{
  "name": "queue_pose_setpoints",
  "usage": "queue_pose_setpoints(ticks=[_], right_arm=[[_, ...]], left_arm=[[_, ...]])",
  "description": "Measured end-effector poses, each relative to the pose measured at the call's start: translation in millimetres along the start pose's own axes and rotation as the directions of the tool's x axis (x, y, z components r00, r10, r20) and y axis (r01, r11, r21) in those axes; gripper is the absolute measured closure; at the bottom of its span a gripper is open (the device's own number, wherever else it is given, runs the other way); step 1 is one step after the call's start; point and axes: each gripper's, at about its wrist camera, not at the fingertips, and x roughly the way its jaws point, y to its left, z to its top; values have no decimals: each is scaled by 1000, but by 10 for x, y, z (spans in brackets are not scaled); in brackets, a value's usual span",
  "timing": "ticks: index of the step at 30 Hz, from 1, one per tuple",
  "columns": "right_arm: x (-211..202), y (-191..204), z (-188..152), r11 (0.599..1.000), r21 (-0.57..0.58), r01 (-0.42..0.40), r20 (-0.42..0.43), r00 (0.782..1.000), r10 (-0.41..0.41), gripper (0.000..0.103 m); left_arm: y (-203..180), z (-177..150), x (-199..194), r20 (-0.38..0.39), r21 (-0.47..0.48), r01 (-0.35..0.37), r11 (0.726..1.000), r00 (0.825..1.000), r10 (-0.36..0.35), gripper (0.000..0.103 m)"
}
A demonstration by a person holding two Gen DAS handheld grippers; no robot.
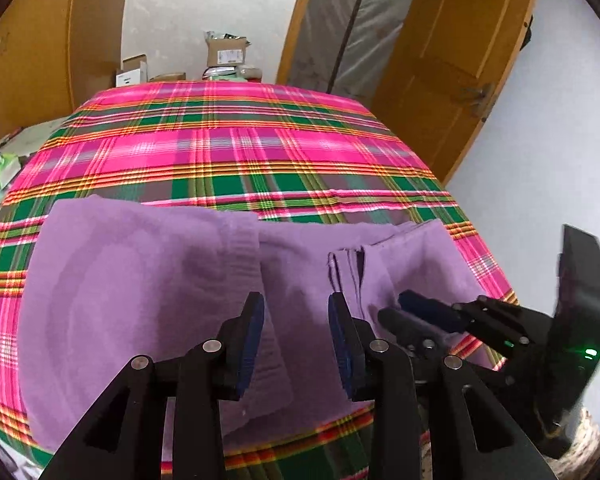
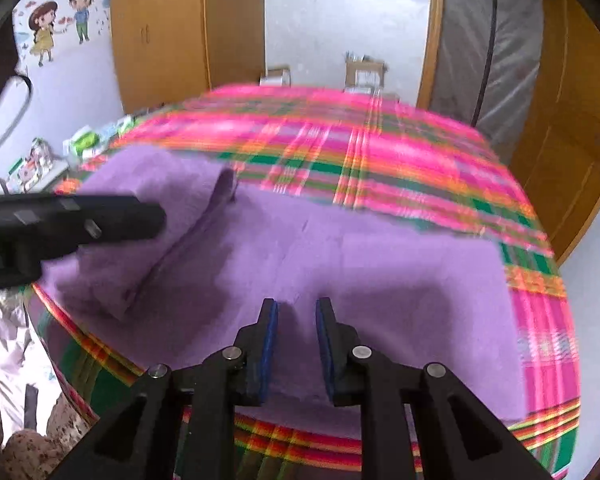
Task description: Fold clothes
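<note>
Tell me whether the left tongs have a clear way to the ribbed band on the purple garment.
Probably yes. The left tongs hang open just above the ribbed band, with nothing between them. The right tongs sit off to the side, clear of that path.

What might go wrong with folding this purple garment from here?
1. The purple garment lies close to the table's near edge; a tug toward the person might slide it off.
2. The left tongs and right tongs are open and hold nothing, so a shallow pinch may catch only the top layer.
3. The two tongs sit close together and could bump.
</note>
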Motion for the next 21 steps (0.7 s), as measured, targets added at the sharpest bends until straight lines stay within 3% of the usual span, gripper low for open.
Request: queue_pose_setpoints(ticks=[5, 8, 12, 16, 19, 21], right_arm=[[-151, 73, -19, 999, -24, 35, 25, 999, -34, 83], [-326, 168, 51, 998, -53, 20, 79, 997, -16, 83], [-507, 449, 153, 988, -154, -10, 133, 991, 31, 78], [-529, 821, 178, 958, -280, -65, 129, 986, 104, 75], [-479, 1137, 158, 919, -379, -109, 110, 981, 162, 75], [-446, 1347, 145, 886, -442, -138, 95, 975, 199, 75]], left_arm=[[90, -73, -58, 1, -6, -17, 1000, 1000, 17, 68], [192, -111, -116, -5, -33, 10, 999, 1000, -10, 68], [371, -153, -272, 18, -60, -9, 998, 1000, 10, 68], [663, -170, -473, 41, -98, -28, 995, 999, 32, 68], [906, -182, -608, 47, -121, -88, 989, 994, 94, 65], [1047, -184, -685, 62, -146, -92, 985, 993, 102, 64]])
